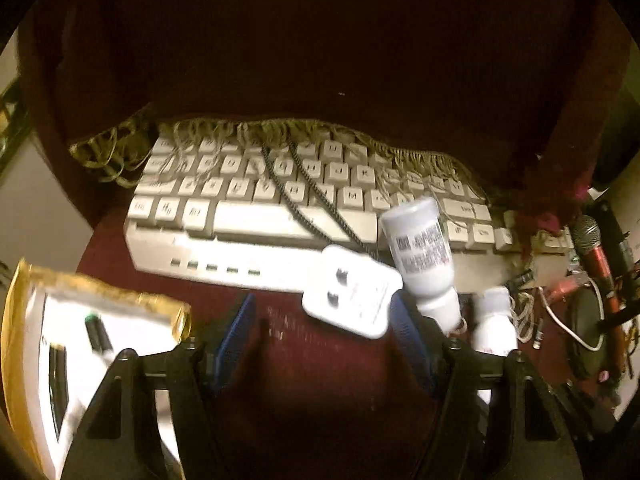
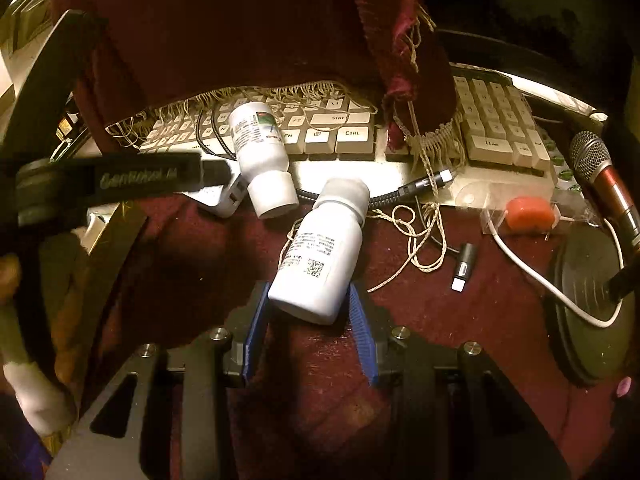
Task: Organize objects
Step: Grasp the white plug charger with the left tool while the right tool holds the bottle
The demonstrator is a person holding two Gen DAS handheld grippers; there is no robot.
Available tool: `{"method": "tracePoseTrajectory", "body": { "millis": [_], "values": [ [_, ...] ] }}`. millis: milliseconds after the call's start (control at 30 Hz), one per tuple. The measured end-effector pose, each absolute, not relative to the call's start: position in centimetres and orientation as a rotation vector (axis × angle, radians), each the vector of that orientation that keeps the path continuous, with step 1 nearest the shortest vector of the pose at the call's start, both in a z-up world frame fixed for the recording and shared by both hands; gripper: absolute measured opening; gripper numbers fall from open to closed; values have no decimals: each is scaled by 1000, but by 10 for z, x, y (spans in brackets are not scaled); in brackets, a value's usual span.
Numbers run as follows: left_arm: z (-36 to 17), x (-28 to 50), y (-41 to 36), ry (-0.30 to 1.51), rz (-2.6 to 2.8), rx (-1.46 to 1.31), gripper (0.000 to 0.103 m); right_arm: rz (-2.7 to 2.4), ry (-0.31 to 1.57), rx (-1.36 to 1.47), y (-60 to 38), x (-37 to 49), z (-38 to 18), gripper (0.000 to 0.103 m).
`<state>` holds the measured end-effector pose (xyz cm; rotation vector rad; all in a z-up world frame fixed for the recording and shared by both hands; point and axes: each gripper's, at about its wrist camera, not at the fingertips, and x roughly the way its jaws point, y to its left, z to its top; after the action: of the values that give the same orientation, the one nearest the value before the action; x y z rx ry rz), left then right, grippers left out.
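The right gripper (image 2: 310, 320) sits at the base end of a white bottle (image 2: 316, 256) that lies on its side on the dark red cloth (image 2: 400, 360). The bottle's long axis runs away from the gripper and leans a little to the right, grey cap (image 2: 346, 192) at the far end, near the front edge of the keyboard (image 2: 496, 136). The blue fingers (image 2: 360, 312) flank the bottle's bottom on both sides; they look to be touching or just off its sides, and I cannot tell for certain whether they are pressing (the gap on each side is too fine to read). My judgement is that this hand is the one about to take it: the bottle's bottom end is already between the jaws, so the grip would fall across its width.

A second white bottle (image 2: 260, 156) lies just beyond, cap toward the camera, leaning against the keyboard's front edge and touching a white charger block (image 2: 228, 196).

The left gripper (image 1: 324, 344) is spread apart with nothing between its fingers, only cloth. In its view (blurred) the charger block (image 1: 352, 292) lies just ahead, between the jaws' line and the keyboard (image 1: 240, 216), with the second bottle (image 1: 420, 252) ahead and to the right. A gold-edged white box (image 1: 100, 320) lies to its left
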<state>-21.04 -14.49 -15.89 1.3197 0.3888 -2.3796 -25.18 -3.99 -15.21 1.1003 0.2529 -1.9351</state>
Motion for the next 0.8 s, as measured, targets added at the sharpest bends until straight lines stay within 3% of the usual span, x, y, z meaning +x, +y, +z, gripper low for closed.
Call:
{"method": "tracePoseTrajectory", "body": {
  "millis": [33, 133, 200, 400, 467, 800],
  "values": [
    [-160, -213, -145, 391, -2388, 1325, 55, -1934, 250, 1100, -39, -252, -152, 38],
    [-158, -215, -147, 469, -2418, 1344, 33, -1933, 244, 1099, -38, -253, -152, 38],
    [-154, -210, -141, 423, -2404, 1340, 19, -1932, 240, 1102, -37, -253, -152, 38],
    [-154, -155, -120, 487, -2420, 1364, 15, -1916, 214, 1118, -36, -256, -150, 37],
    [-154, -120, -113, 616, -2449, 1354, 3, -1925, 225, 1106, -38, -256, -150, 37],
    [-157, -27, -87, 813, -2505, 1215, 3, -1965, 316, 1004, -42, -240, -152, 37]
  ]
}}
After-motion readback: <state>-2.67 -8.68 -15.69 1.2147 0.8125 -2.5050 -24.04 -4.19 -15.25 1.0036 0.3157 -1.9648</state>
